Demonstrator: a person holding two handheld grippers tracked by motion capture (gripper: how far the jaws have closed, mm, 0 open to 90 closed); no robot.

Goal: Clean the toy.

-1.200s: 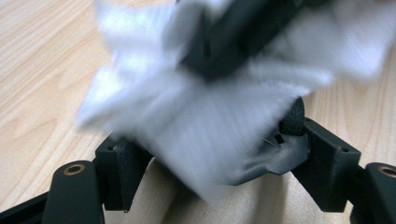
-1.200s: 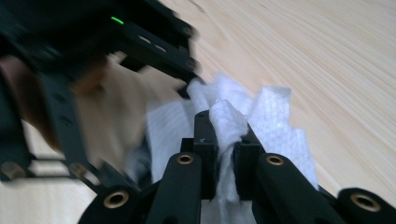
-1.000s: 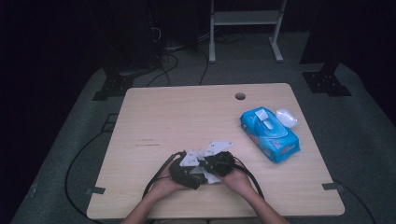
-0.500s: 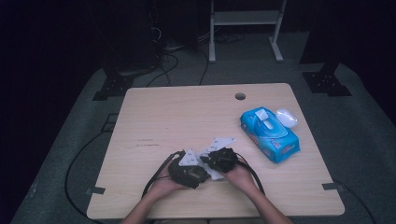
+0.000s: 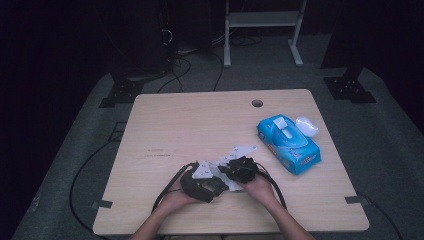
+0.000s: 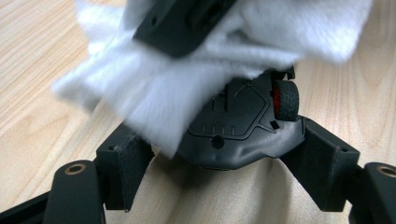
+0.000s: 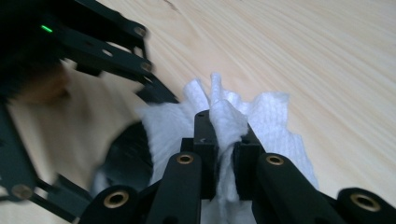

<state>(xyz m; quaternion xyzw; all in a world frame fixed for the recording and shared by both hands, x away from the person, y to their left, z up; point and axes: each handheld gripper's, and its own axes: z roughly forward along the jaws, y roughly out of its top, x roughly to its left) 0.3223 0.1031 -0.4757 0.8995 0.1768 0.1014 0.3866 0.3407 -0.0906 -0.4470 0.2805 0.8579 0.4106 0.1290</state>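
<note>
My right tool pinches a bunched white wipe between its pads; left of it sits the other tool, with pale wooden desk beyond.

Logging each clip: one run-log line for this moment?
left gripper: grips black toy car | right gripper: pinches white wipe against car

A wipe pack lies right of both grippers; a wipe drapes over a toy car.
</note>
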